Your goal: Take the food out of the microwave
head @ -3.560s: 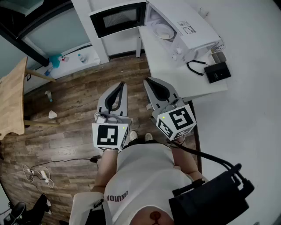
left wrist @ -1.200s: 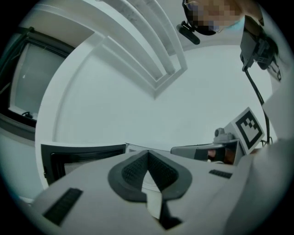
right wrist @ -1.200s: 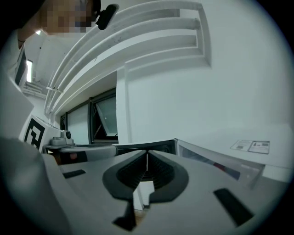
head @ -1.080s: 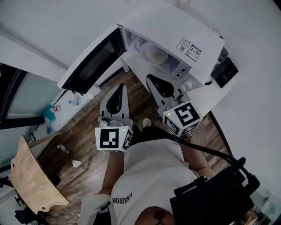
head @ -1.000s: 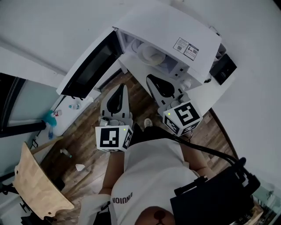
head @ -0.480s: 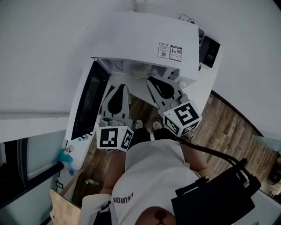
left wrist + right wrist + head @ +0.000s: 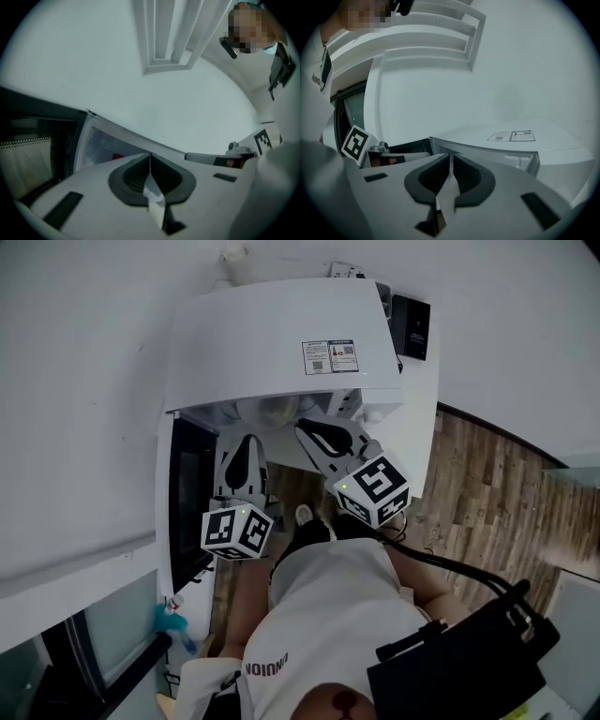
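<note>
The white microwave (image 7: 281, 338) stands on a white counter with its dark-glass door (image 7: 192, 498) swung open to the left. Inside the cavity a pale round dish (image 7: 267, 411) shows, partly hidden under the microwave's top. My left gripper (image 7: 247, 439) is shut and empty, just in front of the opening beside the door. My right gripper (image 7: 303, 426) is also shut and empty, with its tip at the opening's right half. In the left gripper view the shut jaws (image 7: 150, 155) point past the door (image 7: 33, 157). From the right gripper (image 7: 450, 156) the microwave's top (image 7: 511, 138) is seen.
A black box (image 7: 411, 326) lies on the counter (image 7: 417, 399) behind the microwave. Wooden floor (image 7: 497, 493) spreads to the right. A blue object (image 7: 176, 632) sits low at the left by a dark frame. The person's torso fills the lower middle.
Both grippers have come closer to the microwave's opening and sunk a little. The head view has swung, so the open door now stands at the left. Both stay shut.
</note>
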### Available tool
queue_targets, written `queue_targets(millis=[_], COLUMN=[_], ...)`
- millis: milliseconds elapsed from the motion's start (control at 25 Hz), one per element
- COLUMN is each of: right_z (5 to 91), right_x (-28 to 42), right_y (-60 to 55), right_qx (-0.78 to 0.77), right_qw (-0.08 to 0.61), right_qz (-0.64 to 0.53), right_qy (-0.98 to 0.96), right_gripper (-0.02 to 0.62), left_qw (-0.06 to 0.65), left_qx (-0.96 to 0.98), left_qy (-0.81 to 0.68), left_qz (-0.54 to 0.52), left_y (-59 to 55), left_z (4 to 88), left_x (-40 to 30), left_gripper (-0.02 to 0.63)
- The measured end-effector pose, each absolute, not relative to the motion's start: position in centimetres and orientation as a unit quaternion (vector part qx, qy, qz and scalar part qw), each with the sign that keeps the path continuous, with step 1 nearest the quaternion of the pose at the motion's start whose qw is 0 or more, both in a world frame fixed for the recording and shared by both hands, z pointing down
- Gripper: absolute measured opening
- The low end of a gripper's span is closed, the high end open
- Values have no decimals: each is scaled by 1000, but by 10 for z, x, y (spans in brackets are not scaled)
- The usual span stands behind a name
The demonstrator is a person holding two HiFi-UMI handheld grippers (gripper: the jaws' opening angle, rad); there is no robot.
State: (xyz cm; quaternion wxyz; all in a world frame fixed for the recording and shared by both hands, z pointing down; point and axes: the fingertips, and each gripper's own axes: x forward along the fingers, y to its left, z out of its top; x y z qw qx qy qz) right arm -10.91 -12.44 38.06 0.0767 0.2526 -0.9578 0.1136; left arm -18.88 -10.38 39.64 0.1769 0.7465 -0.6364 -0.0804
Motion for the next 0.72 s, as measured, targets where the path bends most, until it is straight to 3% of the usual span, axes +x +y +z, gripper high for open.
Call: queue_targets(millis=[160,200,280,720], right_z=[389,390,392,393], right_x=[-105,-103,-101,-99], right_y=[-126,-127,-129,-132], right_qx=[259,262,267,274], right_qw=[88,89,92,96], right_qz=[125,127,129,137], right_qy=[-954,-952,-950,-947], right_gripper=[25,25,25,25], left_qw=[233,247,274,424], left_qx=[733,726,714,640], left_qy=[-632,-634,-637,-627], left_qz=[-93,-96,-97,-129], left_y=[-113,-114,-118,-131], left_z=[426,434,450,525], left_x=[-195,-198,-201,-213], left_gripper=[5,25,142,156])
